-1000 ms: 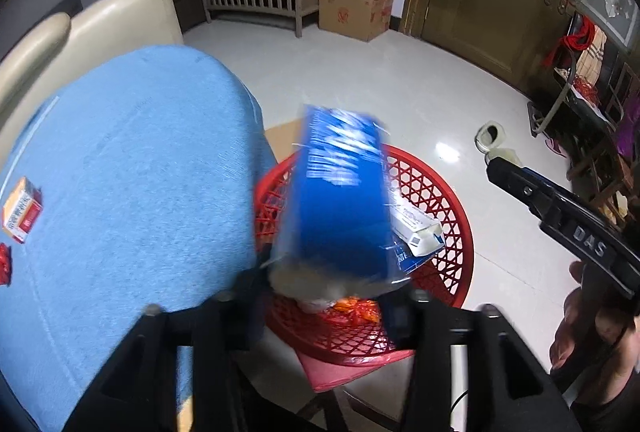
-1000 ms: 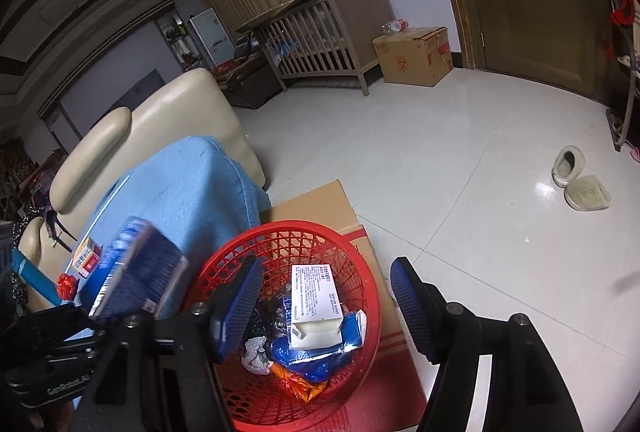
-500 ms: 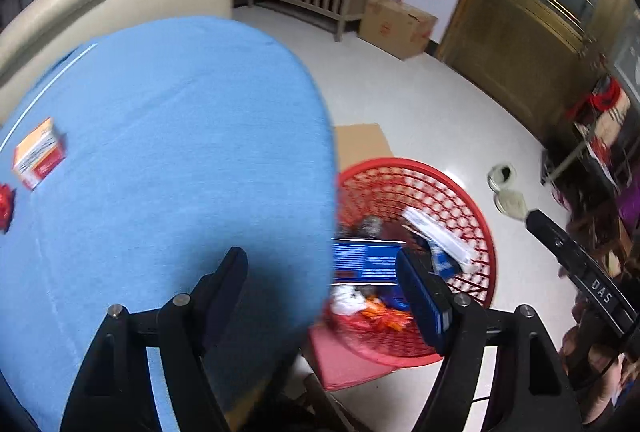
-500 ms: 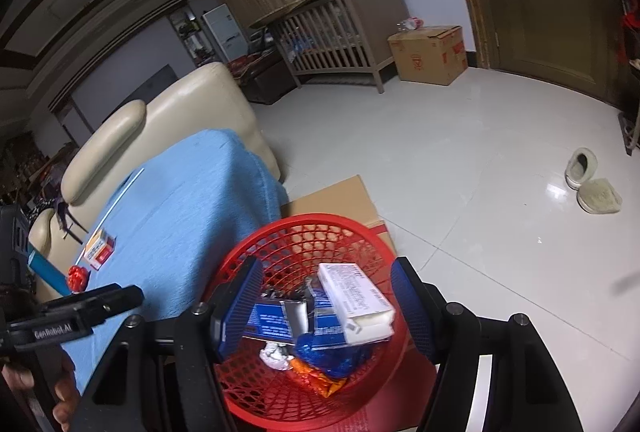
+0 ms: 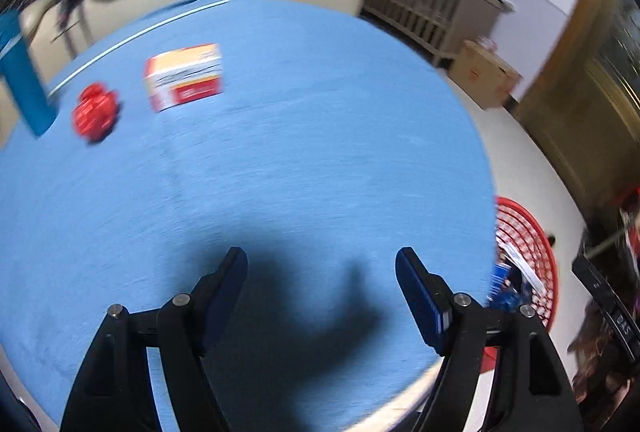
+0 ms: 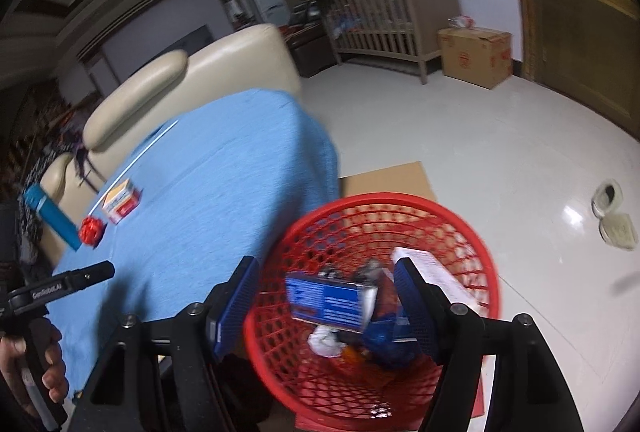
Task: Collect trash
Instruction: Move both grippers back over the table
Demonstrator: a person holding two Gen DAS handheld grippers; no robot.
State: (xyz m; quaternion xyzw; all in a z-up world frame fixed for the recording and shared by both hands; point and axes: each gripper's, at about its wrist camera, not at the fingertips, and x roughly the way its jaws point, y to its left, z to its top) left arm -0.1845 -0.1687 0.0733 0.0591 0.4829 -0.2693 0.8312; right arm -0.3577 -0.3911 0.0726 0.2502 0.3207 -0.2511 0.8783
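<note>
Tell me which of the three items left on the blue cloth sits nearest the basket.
The orange-and-white carton. The crumpled red wrapper and the blue box both lie beyond it, farther from the red basket, toward the far edge of the blue cloth.

The blue-covered table [image 5: 300,152] carries an orange-white box [image 5: 184,76], a red wad [image 5: 95,111] and a blue carton [image 5: 22,80].

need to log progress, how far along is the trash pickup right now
Done: the blue carton and other wrappers lie in the red basket.

In hand: nothing. The left tongs are open above the blue cloth; the right tongs are open above the basket.

Left: the orange and white box, the red crumpled piece and the blue stick-shaped pack on the cloth.
</note>
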